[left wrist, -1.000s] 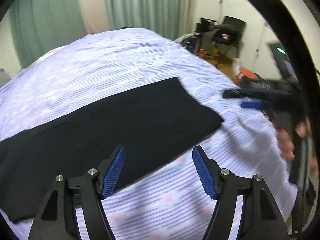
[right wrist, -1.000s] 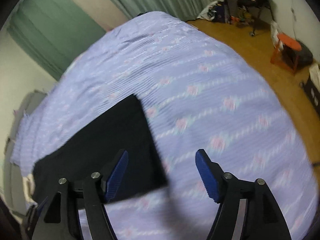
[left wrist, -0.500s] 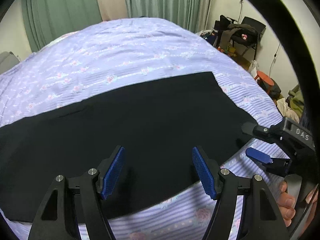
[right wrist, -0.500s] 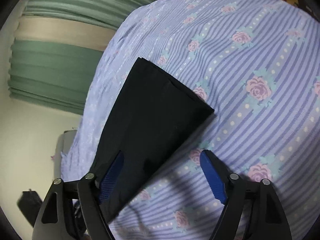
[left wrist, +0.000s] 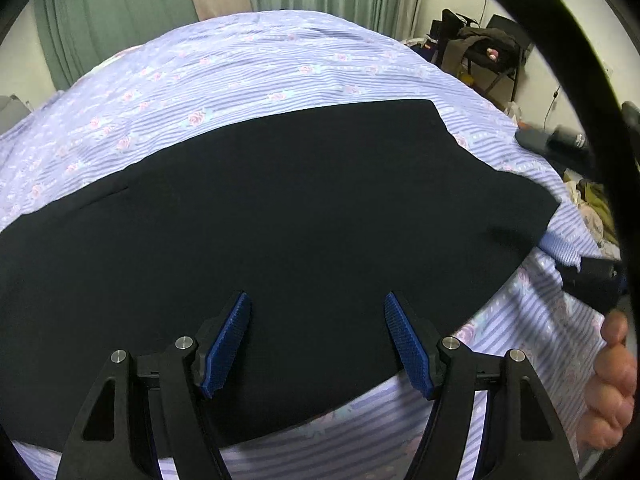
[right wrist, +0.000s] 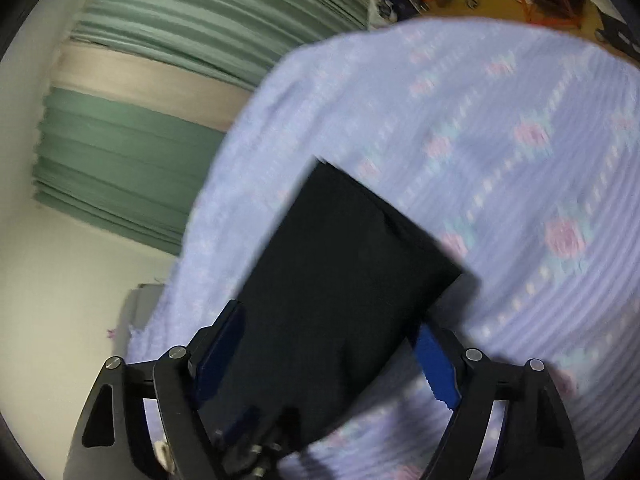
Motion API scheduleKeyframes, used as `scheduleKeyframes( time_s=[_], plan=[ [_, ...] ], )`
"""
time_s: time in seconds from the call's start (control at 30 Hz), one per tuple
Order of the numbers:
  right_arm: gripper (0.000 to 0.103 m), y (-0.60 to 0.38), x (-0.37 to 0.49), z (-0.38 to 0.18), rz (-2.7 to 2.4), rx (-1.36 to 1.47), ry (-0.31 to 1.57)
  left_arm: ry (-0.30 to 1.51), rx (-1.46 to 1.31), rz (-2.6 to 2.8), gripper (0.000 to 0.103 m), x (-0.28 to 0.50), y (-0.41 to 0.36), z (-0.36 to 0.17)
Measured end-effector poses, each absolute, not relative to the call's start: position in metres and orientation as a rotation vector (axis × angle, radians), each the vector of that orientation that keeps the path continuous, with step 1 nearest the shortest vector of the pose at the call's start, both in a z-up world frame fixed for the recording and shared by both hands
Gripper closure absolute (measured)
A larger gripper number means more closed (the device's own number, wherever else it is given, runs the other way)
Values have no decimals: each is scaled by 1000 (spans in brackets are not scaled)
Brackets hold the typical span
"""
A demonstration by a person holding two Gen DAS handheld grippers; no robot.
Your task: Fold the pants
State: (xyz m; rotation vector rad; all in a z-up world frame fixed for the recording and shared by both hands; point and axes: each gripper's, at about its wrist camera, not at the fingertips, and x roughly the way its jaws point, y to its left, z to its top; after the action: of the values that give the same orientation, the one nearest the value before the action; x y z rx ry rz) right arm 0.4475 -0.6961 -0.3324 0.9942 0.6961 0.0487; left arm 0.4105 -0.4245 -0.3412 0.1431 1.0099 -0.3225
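**Q:** Where are the pants, and what are the two grippers doing?

**A:** The black pants (left wrist: 288, 216) lie flat across a bed covered in a lavender bedspread (left wrist: 248, 76) with stripes and pink roses. They look already folded lengthwise into one long band, running from the left edge of the left wrist view to a squared end at the right. The left gripper (left wrist: 318, 344) hangs over the near edge of the cloth with its jaws wide and nothing between its blue pads (left wrist: 228, 344). The right gripper (right wrist: 332, 356) is near the squared end of the pants (right wrist: 340, 280), jaws also spread wide, straddling the cloth without pinching it. That view is blurred.

**Q:** What could go wrong from here?

**A:** My guess is that a pinch could catch only the top layer, so the stacked legs slide apart when lifted. A pinch that goes too deep might grab the bedspread as well and drag it up with the pants. If the two grippers lift unevenly, the fold would probably land crooked.

**Q:** Any containers in view?

**A:** None that I can make out. Far right, beyond the bed, a chair (left wrist: 492, 52) is heaped with dark clothing, and green curtains (left wrist: 116, 12) hang behind.
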Motion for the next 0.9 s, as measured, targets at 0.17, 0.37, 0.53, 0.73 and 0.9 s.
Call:
scheduleKeyframes(
  time_s=[0.17, 0.37, 0.53, 0.73, 0.9],
  plan=[
    [36, -710, 465, -360, -6, 1034, 758, 1015, 144, -322, 33, 416, -425, -341],
    [71, -713, 478, -369, -69, 1030, 776, 1026, 136, -313, 28, 420, -427, -344],
    [90, -702, 490, -328, -107, 886, 850, 1046, 128, -334, 30, 425, -427, -334],
    [90, -636, 496, -218, -56, 505, 736, 929, -25, -327, 36, 399, -362, -265],
    [91, -544, 506, -141, 36, 196, 663, 877, -65, -291, 36, 372, -268, -219]
  ],
)
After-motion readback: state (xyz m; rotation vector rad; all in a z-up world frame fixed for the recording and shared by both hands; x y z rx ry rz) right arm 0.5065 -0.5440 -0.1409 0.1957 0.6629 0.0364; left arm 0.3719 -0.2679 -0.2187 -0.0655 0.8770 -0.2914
